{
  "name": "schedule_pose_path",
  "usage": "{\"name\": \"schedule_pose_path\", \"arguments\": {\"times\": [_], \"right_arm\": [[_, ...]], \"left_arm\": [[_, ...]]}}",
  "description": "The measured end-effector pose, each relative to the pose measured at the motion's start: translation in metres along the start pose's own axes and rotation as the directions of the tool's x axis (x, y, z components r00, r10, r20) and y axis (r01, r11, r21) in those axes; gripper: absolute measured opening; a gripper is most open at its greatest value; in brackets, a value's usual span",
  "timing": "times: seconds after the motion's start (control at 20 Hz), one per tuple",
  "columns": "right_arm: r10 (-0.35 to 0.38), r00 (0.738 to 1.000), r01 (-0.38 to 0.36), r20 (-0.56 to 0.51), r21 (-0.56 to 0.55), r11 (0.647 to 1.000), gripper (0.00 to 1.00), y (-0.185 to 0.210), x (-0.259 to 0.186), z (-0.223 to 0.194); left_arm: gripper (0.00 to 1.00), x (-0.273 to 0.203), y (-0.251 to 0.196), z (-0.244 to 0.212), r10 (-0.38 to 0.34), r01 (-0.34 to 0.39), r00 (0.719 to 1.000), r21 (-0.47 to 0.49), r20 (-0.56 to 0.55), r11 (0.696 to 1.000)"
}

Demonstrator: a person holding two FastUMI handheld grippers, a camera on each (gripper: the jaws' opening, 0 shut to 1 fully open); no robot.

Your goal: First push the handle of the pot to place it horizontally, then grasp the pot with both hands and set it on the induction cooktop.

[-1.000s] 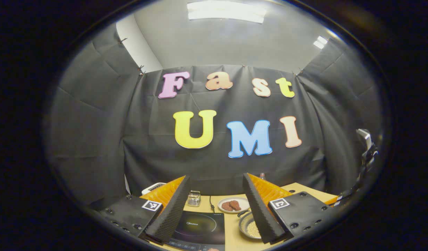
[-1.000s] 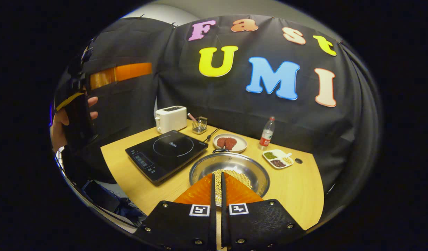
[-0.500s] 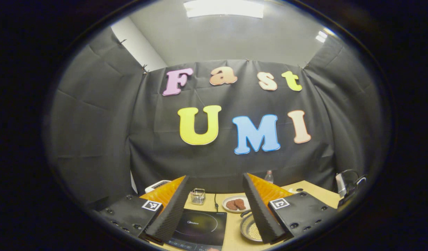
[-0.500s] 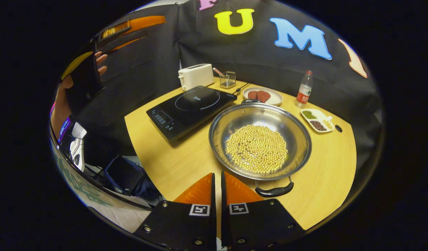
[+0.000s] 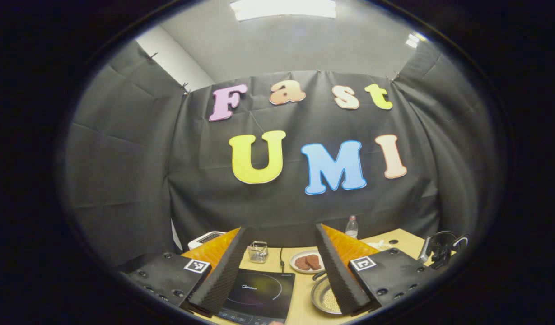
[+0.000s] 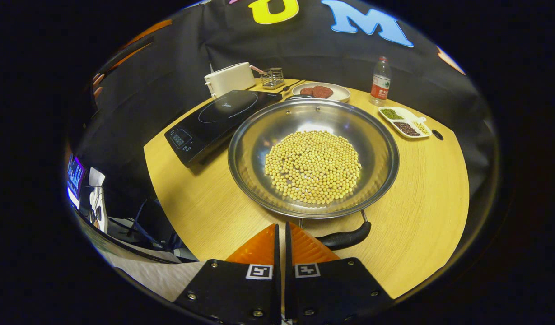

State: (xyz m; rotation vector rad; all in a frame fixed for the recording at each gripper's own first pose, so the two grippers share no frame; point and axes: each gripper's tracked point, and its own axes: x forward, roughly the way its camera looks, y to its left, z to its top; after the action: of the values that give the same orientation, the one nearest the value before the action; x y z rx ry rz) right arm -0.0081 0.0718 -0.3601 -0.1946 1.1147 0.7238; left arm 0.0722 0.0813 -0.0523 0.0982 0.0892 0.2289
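Note:
A wide steel pot (image 6: 259, 135) full of soybeans (image 6: 313, 167) sits on the wooden table. One black handle (image 6: 347, 237) points toward me and the other (image 6: 295, 96) points to the back. My right gripper (image 6: 281, 224) is shut with nothing held, low at the table's front, its tips just left of the near handle. The black induction cooktop (image 6: 218, 117) lies left of the pot. In the left gripper view my left gripper (image 5: 281, 227) is open and held high above the cooktop (image 5: 259, 291) and the pot (image 5: 318, 293).
At the back stand a white toaster (image 6: 230, 77), a wire basket (image 6: 272, 77), a plate of meat (image 6: 321, 91) and a water bottle (image 6: 380, 81). A divided dish of beans (image 6: 406, 122) lies right of the pot. The table's front edge curves close by.
My right gripper dropped and moved in toward the pot's near handle, staying shut. The left gripper has hardly moved and stays open.

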Motion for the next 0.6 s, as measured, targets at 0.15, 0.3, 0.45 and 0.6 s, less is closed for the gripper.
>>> {"name": "schedule_pose_path", "arguments": {"times": [0.15,0.3,0.45,0.6], "right_arm": [[-0.035,0.999,0.035,-0.005,-0.019,0.999,0.01,-0.01,0.0,-0.002],[-0.069,0.998,0.07,-0.01,0.008,0.998,0.01,-0.028,-0.001,-0.003],[-0.103,0.995,0.103,-0.005,0.05,0.993,0.01,-0.05,-0.001,0.001],[-0.143,0.99,0.143,-0.004,0.078,0.987,0.01,-0.075,-0.004,0.003]], "left_arm": [[0.95,0.004,-0.007,-0.004,0.0,0.0,1.0,-0.006,-0.007,1.0],[0.93,0.008,-0.014,-0.006,-0.001,0.001,1.0,-0.008,-0.008,1.0],[0.93,0.009,-0.023,-0.008,-0.002,0.002,1.0,-0.011,-0.012,1.0],[0.93,0.009,-0.027,-0.01,0.004,-0.004,1.0,-0.007,-0.016,1.0]]}}
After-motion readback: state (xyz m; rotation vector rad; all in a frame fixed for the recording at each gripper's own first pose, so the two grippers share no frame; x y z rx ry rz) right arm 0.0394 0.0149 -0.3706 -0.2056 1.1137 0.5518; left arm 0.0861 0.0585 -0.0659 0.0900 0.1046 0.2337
